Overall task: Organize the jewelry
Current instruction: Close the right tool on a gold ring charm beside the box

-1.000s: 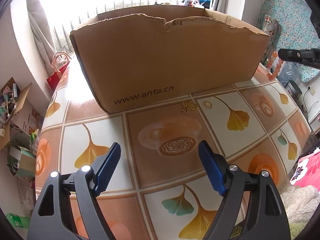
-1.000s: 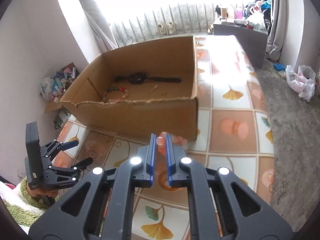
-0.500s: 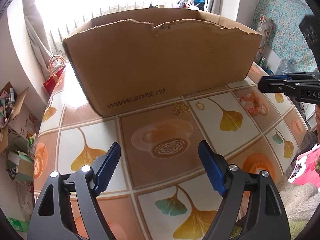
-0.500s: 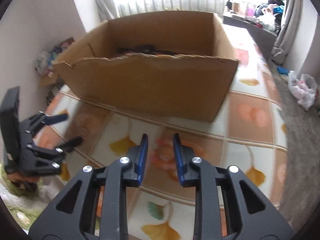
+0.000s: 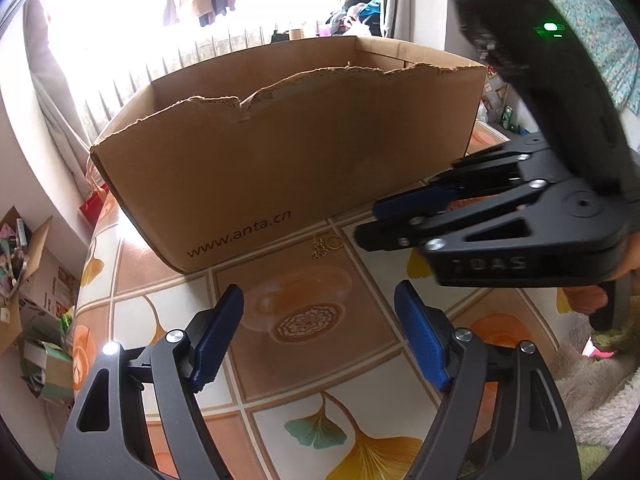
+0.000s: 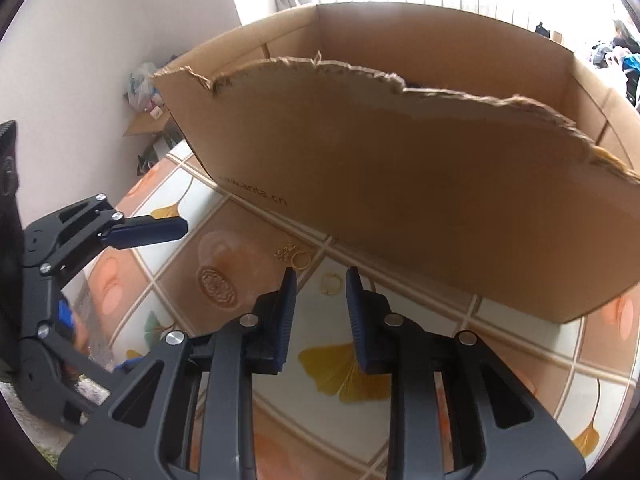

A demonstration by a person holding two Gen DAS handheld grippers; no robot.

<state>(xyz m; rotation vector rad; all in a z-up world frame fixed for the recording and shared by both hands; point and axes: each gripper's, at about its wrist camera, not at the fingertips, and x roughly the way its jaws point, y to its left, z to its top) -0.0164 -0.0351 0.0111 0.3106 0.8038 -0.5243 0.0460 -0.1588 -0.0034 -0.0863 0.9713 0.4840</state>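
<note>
1. Compared with half a second ago, the right gripper [image 6: 318,292] has moved toward the left, along the front of the box [image 5: 280,168]. In the left wrist view it was then only at the right edge; now it fills the right part of the picture and covers the single ring there.
2. The beaded bracelet that lay on the table [image 5: 304,364] near the right gripper half a second ago shows in neither view now.
3. The right gripper's fingers are a little wider apart than before.
4. The right gripper is partly spread and holds nothing. The ring [image 6: 330,283] lies on the table just ahead of its tips, in line with the gap between the fingers, and they do not touch it.
5. The left gripper [image 5: 320,332] is spread wide and empty, above the tile with the round ornament, well back from the jewelry.
6. The chain piece [image 5: 326,246] with its own ring lies on the table close to the front wall of the box, just left of the single ring. Its long axis runs roughly along that wall, with the ring end toward the right gripper.
7. The box stands on the table with the torn front wall toward both grippers; what is inside I cannot tell.
</note>
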